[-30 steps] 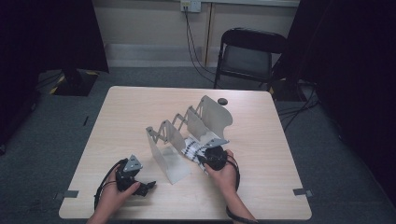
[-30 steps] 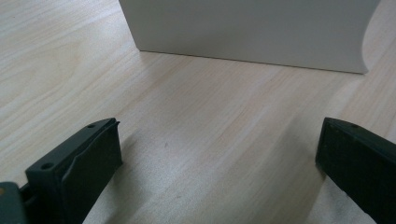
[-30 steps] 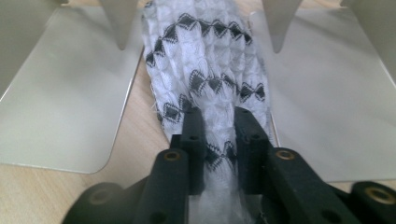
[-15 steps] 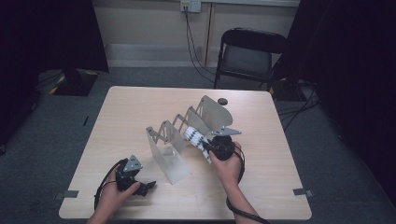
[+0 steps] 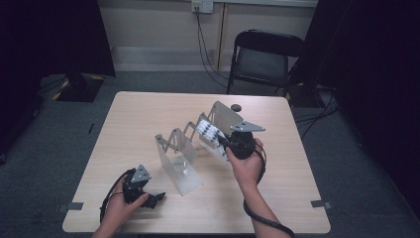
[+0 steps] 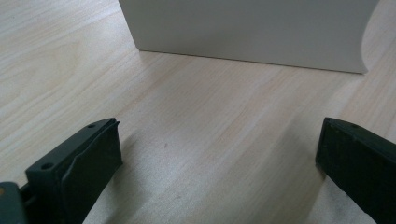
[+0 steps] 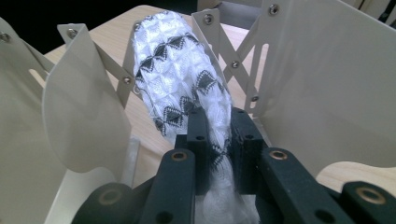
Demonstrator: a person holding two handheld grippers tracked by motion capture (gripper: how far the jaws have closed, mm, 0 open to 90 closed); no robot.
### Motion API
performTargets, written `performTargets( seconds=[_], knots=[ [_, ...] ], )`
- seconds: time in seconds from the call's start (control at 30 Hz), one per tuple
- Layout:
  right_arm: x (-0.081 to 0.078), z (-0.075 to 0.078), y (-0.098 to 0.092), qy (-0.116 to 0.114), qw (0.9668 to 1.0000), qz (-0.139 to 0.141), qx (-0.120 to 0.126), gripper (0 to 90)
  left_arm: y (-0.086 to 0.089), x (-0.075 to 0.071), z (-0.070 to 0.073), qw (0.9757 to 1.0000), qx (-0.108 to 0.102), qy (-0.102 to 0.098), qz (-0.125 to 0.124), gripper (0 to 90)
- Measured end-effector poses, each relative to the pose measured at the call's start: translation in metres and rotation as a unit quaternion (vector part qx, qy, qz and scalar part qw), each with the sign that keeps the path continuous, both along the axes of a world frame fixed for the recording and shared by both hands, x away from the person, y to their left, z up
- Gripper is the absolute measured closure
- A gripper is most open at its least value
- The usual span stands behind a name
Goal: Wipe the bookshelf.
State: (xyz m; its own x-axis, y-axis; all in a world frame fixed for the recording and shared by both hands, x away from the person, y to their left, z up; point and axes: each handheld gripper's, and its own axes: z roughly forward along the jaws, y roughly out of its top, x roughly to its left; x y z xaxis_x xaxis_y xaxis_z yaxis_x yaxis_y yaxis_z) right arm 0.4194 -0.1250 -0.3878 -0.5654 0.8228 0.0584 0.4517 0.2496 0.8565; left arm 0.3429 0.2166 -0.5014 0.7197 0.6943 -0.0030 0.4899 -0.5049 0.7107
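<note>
My right gripper [image 7: 215, 135] has its jaws drawn narrow and clamped on a white cloth with black diamond pattern [image 7: 180, 79]. The jaws have just been closing on it, and the fabric is pinched between the pads. The cloth extends forward from the jaws into a slot of the expanding divider rack [image 7: 322, 79], between two of its pale panels; I cannot tell whether it touches either one. In the high view, the right gripper [image 5: 224, 142] sits above the rack [image 5: 181, 163] near its far end, with the cloth [image 5: 209, 134] raised over the panels.

My left gripper [image 6: 217, 154] has its jaws spread wide with nothing between them, low over the wooden table [image 6: 196, 121], facing the near end panel of the rack. In the high view it rests near the table's front left edge [image 5: 153, 199], apart from the rack.
</note>
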Motion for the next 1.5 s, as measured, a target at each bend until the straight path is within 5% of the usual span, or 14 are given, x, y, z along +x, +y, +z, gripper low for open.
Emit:
performTargets(
  seconds=[0.5, 1.23, 1.33, 1.5],
  knots=[
    [0.009, -0.011, -0.006, 0.006, 0.9997, -0.018, -0.011, 79.9, 0.0, 0.0, 0.0, 1.0, 0.0, 0.0, -0.001, 0.0],
    [0.01, -0.085, 0.013, 0.074, 0.9954, -0.017, -0.059, 79.5, 0.0, 0.0, 0.0, 1.0, -0.001, 0.001, -0.002, 0.0],
    [0.01, -0.084, 0.015, 0.076, 0.9953, -0.016, -0.058, 79.5, 0.0, 0.0, 0.0, 1.0, -0.001, 0.001, -0.002, 0.0],
    [0.009, -0.061, 0.015, 0.053, 0.9972, -0.014, -0.051, 79.6, 0.0, 0.0, 0.0, 1.0, -0.001, 0.001, -0.002, 0.0]
  ],
)
